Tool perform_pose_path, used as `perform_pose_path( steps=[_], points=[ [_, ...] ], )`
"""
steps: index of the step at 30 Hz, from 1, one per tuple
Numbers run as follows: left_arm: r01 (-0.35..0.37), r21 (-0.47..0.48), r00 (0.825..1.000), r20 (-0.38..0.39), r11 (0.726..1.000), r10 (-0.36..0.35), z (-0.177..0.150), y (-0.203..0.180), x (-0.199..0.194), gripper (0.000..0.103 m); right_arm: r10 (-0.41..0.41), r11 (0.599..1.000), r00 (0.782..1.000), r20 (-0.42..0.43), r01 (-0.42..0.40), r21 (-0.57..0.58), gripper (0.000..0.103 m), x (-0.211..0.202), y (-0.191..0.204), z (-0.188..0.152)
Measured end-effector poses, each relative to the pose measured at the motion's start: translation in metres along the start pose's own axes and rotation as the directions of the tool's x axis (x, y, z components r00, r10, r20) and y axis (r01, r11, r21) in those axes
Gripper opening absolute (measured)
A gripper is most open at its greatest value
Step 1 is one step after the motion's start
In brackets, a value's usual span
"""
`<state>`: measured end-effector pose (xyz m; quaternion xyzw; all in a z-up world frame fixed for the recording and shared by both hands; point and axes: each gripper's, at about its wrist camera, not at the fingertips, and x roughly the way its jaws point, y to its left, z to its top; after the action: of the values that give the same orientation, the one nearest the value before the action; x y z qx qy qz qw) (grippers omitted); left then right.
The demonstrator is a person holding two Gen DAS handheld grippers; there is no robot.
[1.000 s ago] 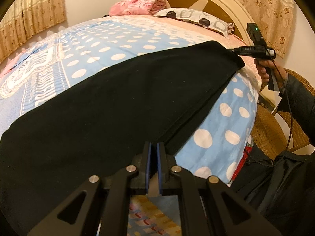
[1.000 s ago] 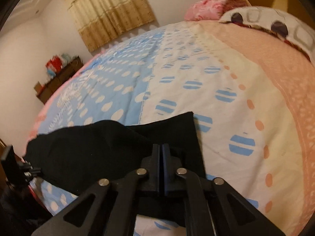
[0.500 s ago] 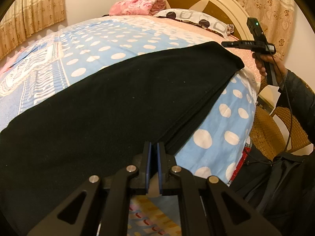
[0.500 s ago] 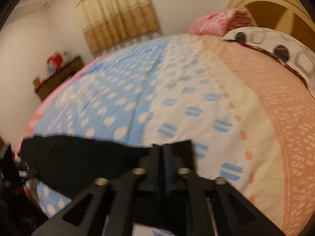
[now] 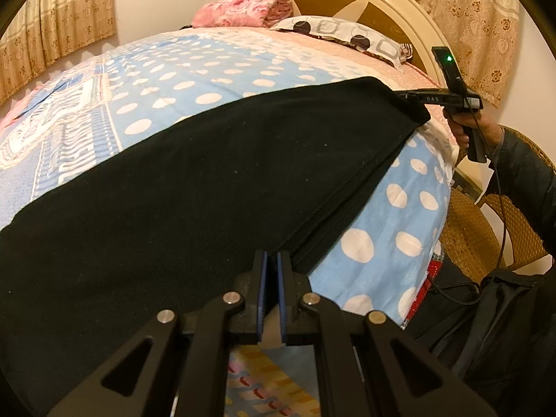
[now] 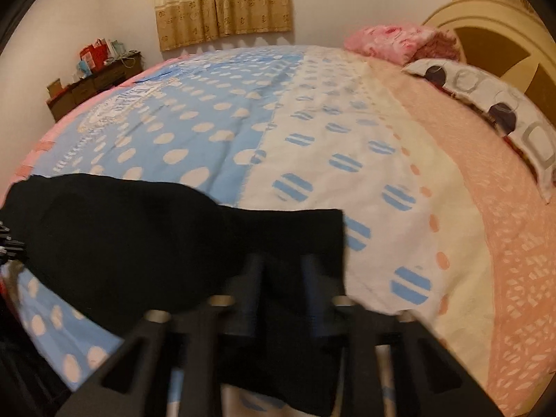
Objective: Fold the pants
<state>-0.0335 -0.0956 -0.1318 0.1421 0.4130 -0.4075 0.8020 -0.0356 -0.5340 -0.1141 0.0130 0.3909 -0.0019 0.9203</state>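
Observation:
Black pants [image 5: 208, 191] lie stretched across the polka-dot bed cover [image 5: 166, 80]. My left gripper [image 5: 272, 255] is shut on their near edge, close to the bed's side. At the far end, by the headboard, my right gripper [image 5: 405, 94] is at the pants' corner, with a person's hand [image 5: 476, 128] on its handle. In the right wrist view the right gripper [image 6: 281, 260] has its jaws a little apart and closing, with the black pants [image 6: 121, 243] lying between and under the fingers. That view is blurred, so I cannot see the pads pressing.
A patterned pillow [image 5: 347, 34] and a folded pink blanket [image 5: 239, 10] lie by the cream headboard [image 5: 399, 7]. Beside the bed stand a wicker chair [image 5: 486, 236] and a dark bag [image 5: 493, 312]. A dresser [image 6: 93, 80] stands at the far wall under curtains.
The right gripper went from shut on the pants' corner to lifted just off it, then came back down onto it with jaws apart, rolling as it moved. The left gripper stayed put.

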Motion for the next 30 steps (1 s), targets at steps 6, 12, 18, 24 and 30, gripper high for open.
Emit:
perform_pose_path(
  steps=[6,12,18,24,30],
  points=[
    [0.001,0.0,1.0,0.001,1.0,-0.001,0.0,0.0,0.0,0.006,-0.023,0.999,0.999,0.04,0.024,-0.034,0.008,-0.012,0.007,0.001],
    [0.001,0.001,1.0,0.001,1.0,-0.001,0.0,0.0,0.0,0.006,-0.091,0.996,0.99,0.112,0.089,0.025,0.007,-0.02,-0.012,0.019],
    [-0.007,0.009,1.0,0.002,1.0,0.007,0.0,-0.002,0.001,0.006,-0.156,0.988,0.985,0.07,0.156,-0.001,0.028,0.013,-0.012,0.021],
    [-0.014,0.039,1.0,-0.001,0.999,0.014,-0.002,-0.005,0.0,0.006,-0.254,0.964,0.959,0.127,0.24,0.113,0.051,-0.028,-0.024,0.008],
    [-0.019,0.052,1.0,-0.002,0.998,0.019,-0.003,-0.007,0.0,0.007,-0.065,0.995,0.968,0.243,0.044,0.088,0.051,-0.061,0.018,-0.012]
  ],
)
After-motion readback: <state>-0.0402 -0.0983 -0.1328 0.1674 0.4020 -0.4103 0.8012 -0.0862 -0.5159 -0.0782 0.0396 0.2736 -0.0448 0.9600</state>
